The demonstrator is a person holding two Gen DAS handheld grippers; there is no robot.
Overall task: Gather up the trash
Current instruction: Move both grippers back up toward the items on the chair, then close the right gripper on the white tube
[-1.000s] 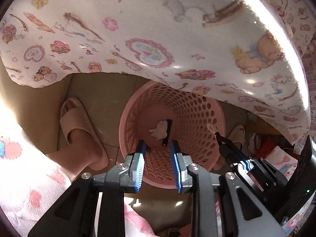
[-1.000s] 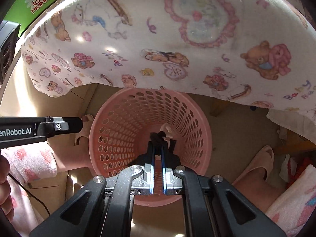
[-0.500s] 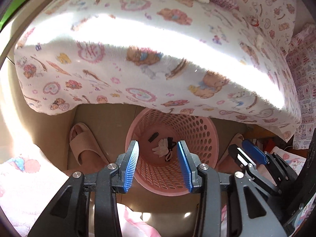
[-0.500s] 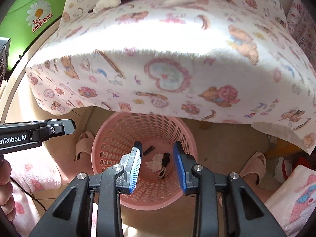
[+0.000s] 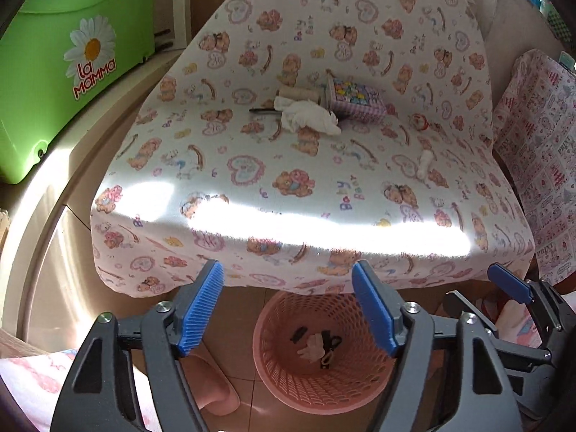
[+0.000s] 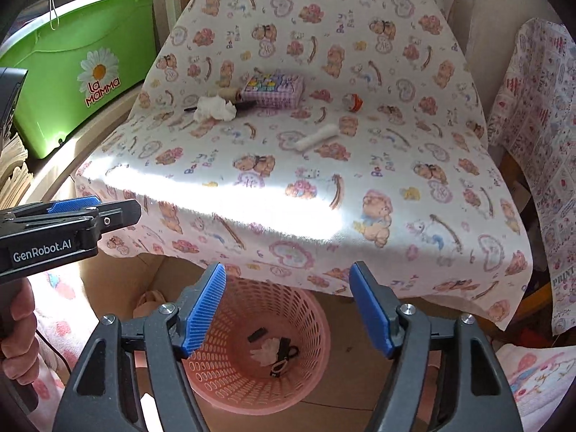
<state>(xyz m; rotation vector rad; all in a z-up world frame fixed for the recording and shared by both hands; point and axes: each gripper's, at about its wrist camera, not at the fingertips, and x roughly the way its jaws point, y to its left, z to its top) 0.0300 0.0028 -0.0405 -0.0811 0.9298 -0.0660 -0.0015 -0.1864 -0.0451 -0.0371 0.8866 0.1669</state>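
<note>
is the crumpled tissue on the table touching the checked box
Cannot tell. In the right wrist view the crumpled tissue seems clear of the checked box; the left wrist view overlaps them.

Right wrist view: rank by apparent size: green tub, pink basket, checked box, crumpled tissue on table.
1. Pink basket and green tub: look alike, and the basket is nearer, so unranked.
2. Checked box
3. Crumpled tissue
</note>
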